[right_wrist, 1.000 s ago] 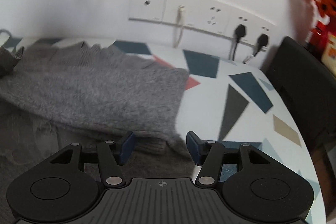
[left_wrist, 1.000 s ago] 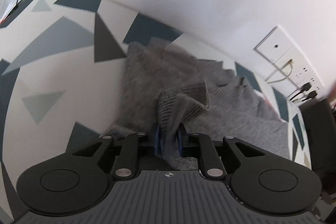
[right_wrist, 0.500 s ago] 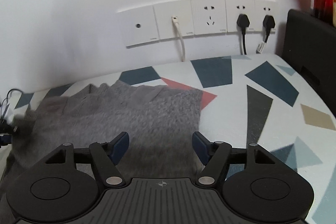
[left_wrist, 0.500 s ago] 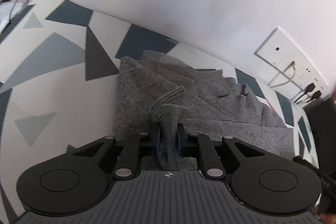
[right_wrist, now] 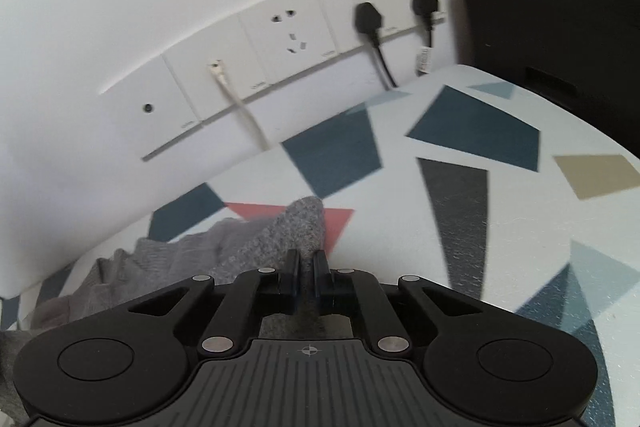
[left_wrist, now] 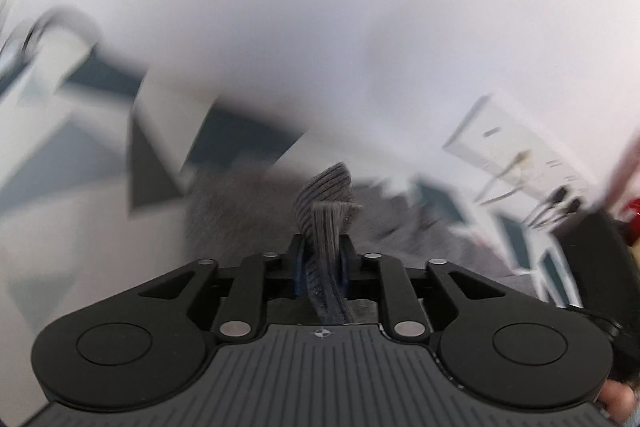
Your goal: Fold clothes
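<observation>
A grey knitted sweater [left_wrist: 240,203] lies on the table with the triangle pattern [left_wrist: 60,227]. The left wrist view is blurred by motion. My left gripper [left_wrist: 320,259] pinches the sweater's ribbed cuff [left_wrist: 326,195], which stands up between the blue pads; its jaws are opening slightly with the cuff still pressed between them. In the right wrist view my right gripper [right_wrist: 306,267] is shut on a corner of the grey sweater [right_wrist: 280,231], whose tip pokes out just beyond the fingers. The rest of the sweater bunches to the left.
A white wall with a row of sockets [right_wrist: 288,39] and two black plugs [right_wrist: 368,19] runs close behind the table [right_wrist: 480,227]. A black box [right_wrist: 560,7] stands at the right end. Red and yellow items sit beyond it.
My right gripper has moved right, rolled and closed from wide open onto the sweater's corner. The left gripper keeps the cuff, which now stands upright; its view has become blurred.
</observation>
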The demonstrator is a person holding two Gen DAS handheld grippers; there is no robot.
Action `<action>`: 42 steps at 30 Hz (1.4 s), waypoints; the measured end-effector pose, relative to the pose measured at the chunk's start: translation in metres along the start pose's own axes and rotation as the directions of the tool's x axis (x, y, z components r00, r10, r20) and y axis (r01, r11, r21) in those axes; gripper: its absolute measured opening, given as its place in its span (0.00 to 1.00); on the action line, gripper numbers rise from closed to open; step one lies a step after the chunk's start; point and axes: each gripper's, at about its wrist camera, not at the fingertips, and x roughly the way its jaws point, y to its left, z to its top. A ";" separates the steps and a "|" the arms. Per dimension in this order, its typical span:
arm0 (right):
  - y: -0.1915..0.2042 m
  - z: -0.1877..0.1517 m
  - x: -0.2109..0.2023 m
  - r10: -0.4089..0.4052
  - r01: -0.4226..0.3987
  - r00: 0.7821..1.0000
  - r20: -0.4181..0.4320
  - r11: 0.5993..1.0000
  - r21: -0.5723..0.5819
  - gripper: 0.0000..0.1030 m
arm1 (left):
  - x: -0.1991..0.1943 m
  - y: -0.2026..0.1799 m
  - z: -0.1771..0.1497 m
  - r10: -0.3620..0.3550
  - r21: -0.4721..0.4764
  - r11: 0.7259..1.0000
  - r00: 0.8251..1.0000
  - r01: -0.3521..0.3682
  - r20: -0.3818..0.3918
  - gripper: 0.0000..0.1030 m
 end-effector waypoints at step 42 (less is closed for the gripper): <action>-0.026 -0.035 -0.090 -0.108 0.084 0.987 -0.121 0.980 -0.183 0.99 | -0.123 0.027 -0.096 0.344 0.196 0.928 0.930 -0.316 -0.131 0.98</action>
